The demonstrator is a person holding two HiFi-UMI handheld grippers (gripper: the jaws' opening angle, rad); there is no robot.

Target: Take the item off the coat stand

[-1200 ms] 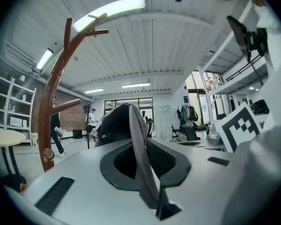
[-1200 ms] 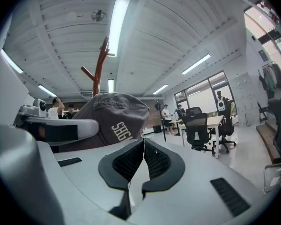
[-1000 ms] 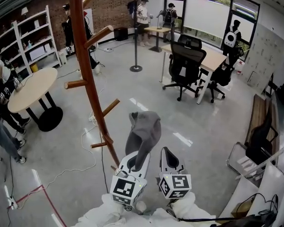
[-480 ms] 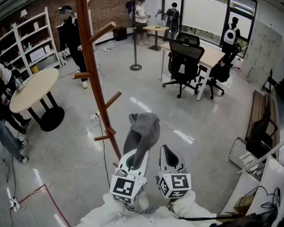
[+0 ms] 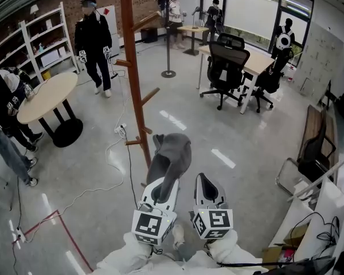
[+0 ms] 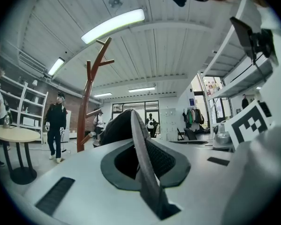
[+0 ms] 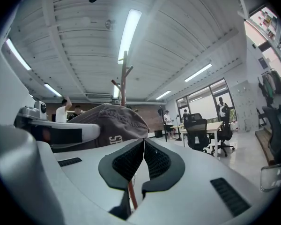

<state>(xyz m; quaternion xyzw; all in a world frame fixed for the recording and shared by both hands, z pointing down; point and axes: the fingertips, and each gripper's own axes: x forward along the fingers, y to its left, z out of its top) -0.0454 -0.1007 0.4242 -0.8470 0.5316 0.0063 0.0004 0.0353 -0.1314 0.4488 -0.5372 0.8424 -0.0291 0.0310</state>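
- the grey cap (image 5: pixel 173 153) is sitting at the tip of the left gripper (image 5: pixel 165 183), rising forward and upward from its jaws.
- the cap is hanging clear of the coat stand (image 5: pixel 134 79), which is standing on the floor (image 5: pixel 246 136) just beyond the cap and to its left.
- the cap is lying just left of the right gripper (image 5: pixel 202 182); in the right gripper view the cap (image 7: pixel 110 118) is showing beyond and left of the pads, apart from them.
- the cap is showing as soft grey fabric with a domed crown, pale stitched lettering on 1 side and a thin, stiff brim.
- the coat stand is showing as reddish-brown wood: 1 slim trunk with short pegs angling upward.
- each gripper is showing a smooth white shell, dark ribbed pads and 1 marker cube.
- the left gripper (image 6: pixel 140 158) is clamping the cap (image 6: pixel 119 128) by its brim, which is running edge-on between the 2 pads.
- the right gripper (image 7: pixel 144 158) is holding its 2 jaws together, tips meeting, with nothing between them.
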